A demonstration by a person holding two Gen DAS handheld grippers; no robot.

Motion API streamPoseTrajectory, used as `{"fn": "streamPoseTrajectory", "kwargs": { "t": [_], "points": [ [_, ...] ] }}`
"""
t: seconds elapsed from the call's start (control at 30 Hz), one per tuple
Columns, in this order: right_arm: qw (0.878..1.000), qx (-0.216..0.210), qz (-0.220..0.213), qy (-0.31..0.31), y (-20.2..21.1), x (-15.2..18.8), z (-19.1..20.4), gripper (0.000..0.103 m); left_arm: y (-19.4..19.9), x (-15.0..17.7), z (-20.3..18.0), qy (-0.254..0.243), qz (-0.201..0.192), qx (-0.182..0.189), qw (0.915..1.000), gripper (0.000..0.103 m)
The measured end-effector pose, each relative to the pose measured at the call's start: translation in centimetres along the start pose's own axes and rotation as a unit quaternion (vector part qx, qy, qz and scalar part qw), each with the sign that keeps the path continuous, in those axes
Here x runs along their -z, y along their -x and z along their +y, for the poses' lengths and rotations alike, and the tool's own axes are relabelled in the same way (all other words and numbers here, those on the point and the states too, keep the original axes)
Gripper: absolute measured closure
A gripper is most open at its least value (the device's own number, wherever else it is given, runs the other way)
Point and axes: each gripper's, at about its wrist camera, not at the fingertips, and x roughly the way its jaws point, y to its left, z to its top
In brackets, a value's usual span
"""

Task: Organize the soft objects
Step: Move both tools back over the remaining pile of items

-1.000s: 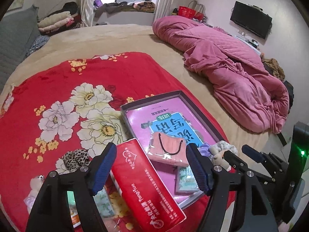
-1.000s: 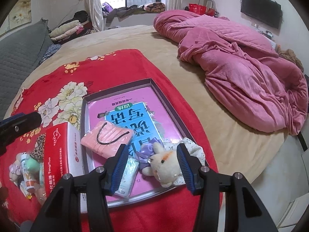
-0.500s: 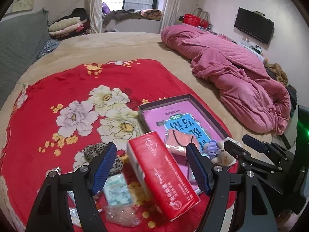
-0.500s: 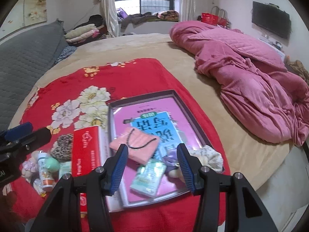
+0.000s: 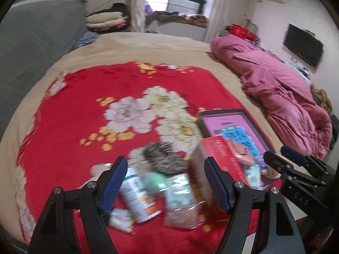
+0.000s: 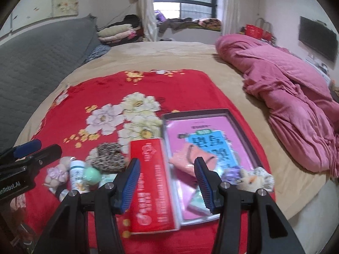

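Because the loose things lie crowded just left of the red tissue pack [image 6: 151, 182], the likeliest slip is a grab that takes the wrong one. The leopard-print scrunchie [image 6: 109, 158] sits touching or nearly touching the white bottle [image 6: 76, 175] and the green ball [image 6: 92, 174], so a wide bite there could catch a hard item along with the soft one, or knock the bottle over. In the left wrist view that cluster is smeared with motion blur, which makes a precise aim harder to judge.

Right of the tissue pack, the grey tray [image 6: 235, 118] already carries a pink pouch [image 6: 188, 158]; a small plush toy [image 6: 250, 178] lies at the tray's near right corner, whether inside or on the rim I cannot tell. A second pale plush [image 6: 57, 174] lies at the far left of the cluster.

The left gripper [image 5: 167, 184] is spread wide and holds nothing, hovering above the cluster. The right gripper [image 6: 167, 184] is likewise spread wide and empty, poised over the tissue pack and the tray's left side.
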Motion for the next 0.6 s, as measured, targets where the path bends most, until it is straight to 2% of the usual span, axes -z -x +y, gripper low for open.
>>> {"fn": "streamPoseTrajectory", "kwargs": {
  "t": [0.4,0.6],
  "points": [
    [0.997,-0.038,0.007,0.063,-0.4,0.2,8.3,0.050,2.2,2.9,10.3,0.062,0.006,-0.057,0.9965,0.027],
    [0.996,-0.039,0.019,0.071,-1.0,0.5,9.1,0.050,2.9,3.9,13.5,0.081,0.009,-0.069,0.9943,0.027]
  ]
}}
